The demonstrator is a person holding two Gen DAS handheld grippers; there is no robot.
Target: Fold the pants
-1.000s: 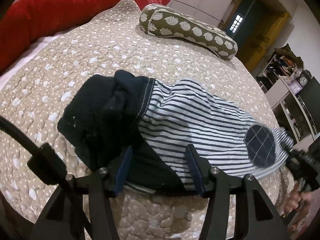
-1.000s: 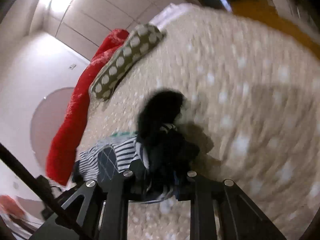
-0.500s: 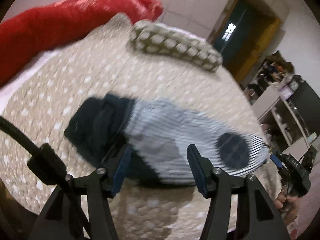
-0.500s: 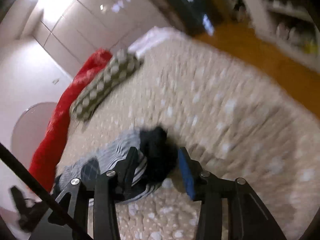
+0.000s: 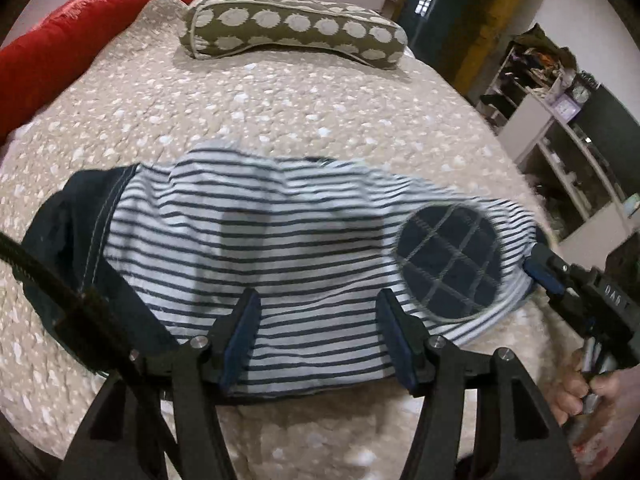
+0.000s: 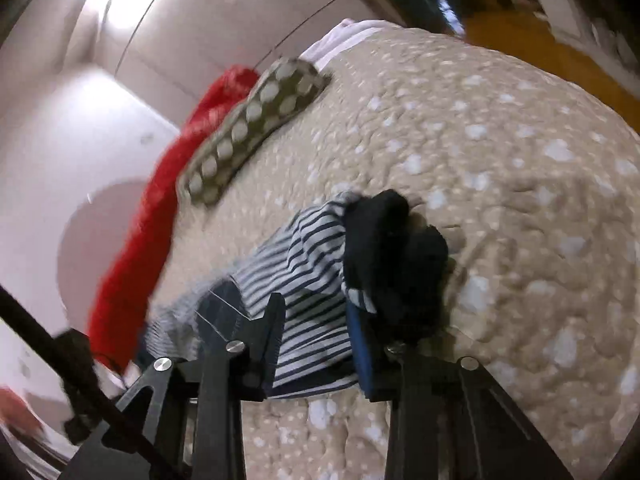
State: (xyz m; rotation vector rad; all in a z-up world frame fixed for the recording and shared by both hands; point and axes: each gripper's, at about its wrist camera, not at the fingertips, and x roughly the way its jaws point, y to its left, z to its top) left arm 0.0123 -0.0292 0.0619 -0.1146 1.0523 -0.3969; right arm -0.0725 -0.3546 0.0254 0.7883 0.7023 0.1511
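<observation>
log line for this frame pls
task: fold pants | pants: bunched on bed | left gripper: open over pants | right gripper: closing, pants between fingers

Beyond the fingertips spreads a beige quilted bedspread (image 5: 280, 92) dotted white. At its far edge, straight ahead, lies an olive bolster pillow (image 5: 292, 26) with pale spots. Far left runs a red blanket (image 5: 80, 28). Far right stand white shelves (image 5: 560, 140), seemingly cluttered.

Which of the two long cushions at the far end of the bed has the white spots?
The olive-green bolster lying on the beige quilt. It carries rows of white blobs, while the longer red cushion beside it along the bed's edge shows no such spots.
</observation>
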